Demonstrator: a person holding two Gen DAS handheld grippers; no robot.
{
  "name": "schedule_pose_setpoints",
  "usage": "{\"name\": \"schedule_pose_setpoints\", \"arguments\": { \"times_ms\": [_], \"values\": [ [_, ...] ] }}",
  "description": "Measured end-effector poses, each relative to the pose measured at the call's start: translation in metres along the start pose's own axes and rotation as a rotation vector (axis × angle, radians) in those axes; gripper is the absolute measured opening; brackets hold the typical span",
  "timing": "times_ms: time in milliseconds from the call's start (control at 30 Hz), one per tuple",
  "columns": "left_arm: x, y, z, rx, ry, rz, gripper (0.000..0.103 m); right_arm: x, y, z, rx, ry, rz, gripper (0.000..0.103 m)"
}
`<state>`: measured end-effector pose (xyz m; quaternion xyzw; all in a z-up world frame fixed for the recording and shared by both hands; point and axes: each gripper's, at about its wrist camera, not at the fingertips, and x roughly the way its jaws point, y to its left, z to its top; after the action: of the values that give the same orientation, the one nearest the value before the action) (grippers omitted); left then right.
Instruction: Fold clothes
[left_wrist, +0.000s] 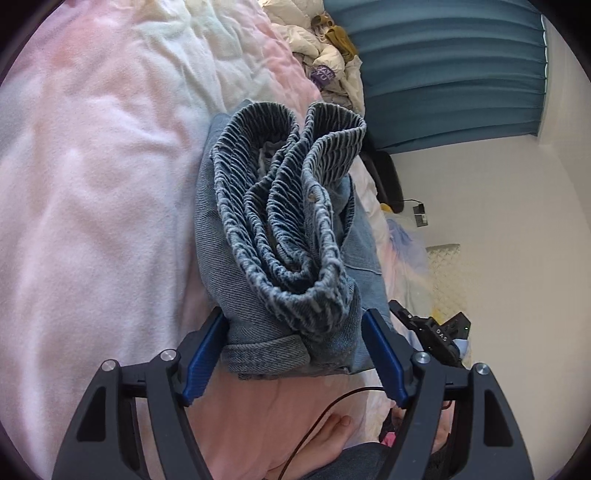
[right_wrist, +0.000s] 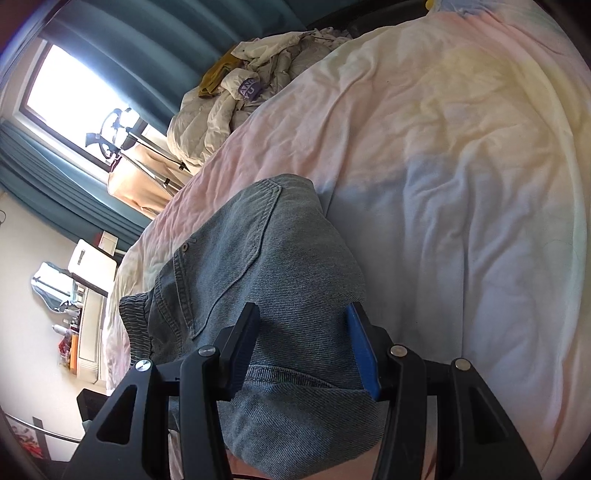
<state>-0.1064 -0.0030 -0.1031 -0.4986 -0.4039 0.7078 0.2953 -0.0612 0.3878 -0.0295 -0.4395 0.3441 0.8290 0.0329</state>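
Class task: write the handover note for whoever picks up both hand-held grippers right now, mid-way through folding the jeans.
Left hand-held gripper: jaws apart, straddling the folded jeans at the end with the elastic waistband; whether it grips is unclear.
Right hand-held gripper: jaws apart around the opposite end, denim between them.
The jeans form a compact bundle on the pink bedspread.
Done: folds look complete.
Left: set the bundle down or aside, then probably start on the clothes pile.

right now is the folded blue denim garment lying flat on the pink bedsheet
No, the folded blue denim garment is bundled thick between the left gripper fingers, its ribbed waistband bunched on top.
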Motion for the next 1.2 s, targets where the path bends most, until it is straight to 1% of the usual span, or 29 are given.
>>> {"name": "schedule_pose_setpoints", "arguments": {
  "times_ms": [67, 133, 200, 400, 467, 567, 633, 700, 800, 933, 1000, 1033, 1067, 1100, 1133, 1200],
  "values": [
    [0.003, 0.003, 0.001, -0.015, 0.003, 0.014, 0.074, 0.001, -0.003, 0.001, 0.014, 0.004, 0.004, 0.053],
    [0.007, 0.012, 0.001, -0.049, 0.010, 0.054, 0.074, 0.004, -0.004, 0.002, 0.023, 0.010, 0.002, 0.054],
    [0.007, 0.020, 0.002, -0.071, 0.008, 0.069, 0.074, 0.006, -0.004, 0.002, 0.019, 0.016, -0.005, 0.054],
    [0.015, 0.018, 0.001, -0.097, -0.035, 0.107, 0.074, 0.009, -0.002, 0.003, 0.014, 0.014, -0.018, 0.057],
    [0.015, 0.012, 0.001, -0.076, -0.033, 0.083, 0.074, 0.009, -0.003, 0.003, 0.031, 0.007, -0.012, 0.057],
    [0.008, 0.002, 0.002, -0.017, -0.033, 0.015, 0.075, 0.009, -0.002, 0.005, 0.034, -0.005, -0.010, 0.057],
    [0.009, 0.003, 0.004, -0.023, -0.023, 0.003, 0.075, 0.012, 0.001, 0.008, 0.017, -0.008, -0.014, 0.059],
    [0.018, 0.010, 0.007, -0.044, 0.006, 0.048, 0.075, 0.015, 0.004, 0.011, 0.000, -0.009, -0.016, 0.061],
    [0.024, 0.022, 0.009, -0.058, 0.044, 0.086, 0.075, 0.030, 0.006, 0.020, -0.019, 0.004, -0.019, 0.061],
    [0.028, 0.019, 0.012, -0.043, 0.056, 0.101, 0.075, 0.057, 0.007, 0.025, -0.054, 0.037, -0.061, 0.063],
    [0.028, 0.020, 0.014, -0.030, 0.069, 0.112, 0.074, 0.061, 0.006, 0.024, -0.061, 0.036, -0.050, 0.064],
    [0.025, 0.021, 0.015, -0.025, 0.075, 0.119, 0.072, 0.061, 0.007, 0.024, -0.064, 0.031, -0.035, 0.063],
    [0.025, 0.021, 0.016, -0.025, 0.076, 0.121, 0.071, 0.060, 0.006, 0.024, -0.064, 0.025, -0.016, 0.058],
    [0.024, 0.021, 0.016, -0.028, 0.071, 0.123, 0.069, 0.059, 0.007, 0.023, -0.058, 0.016, 0.002, 0.048],
    [0.023, 0.022, 0.016, -0.030, 0.064, 0.128, 0.065, 0.057, 0.007, 0.021, -0.051, 0.006, 0.017, 0.045],
    [0.022, 0.019, 0.015, -0.014, 0.050, 0.138, 0.061, 0.052, 0.012, 0.019, -0.067, -0.022, 0.012, 0.031]
  ]
}}
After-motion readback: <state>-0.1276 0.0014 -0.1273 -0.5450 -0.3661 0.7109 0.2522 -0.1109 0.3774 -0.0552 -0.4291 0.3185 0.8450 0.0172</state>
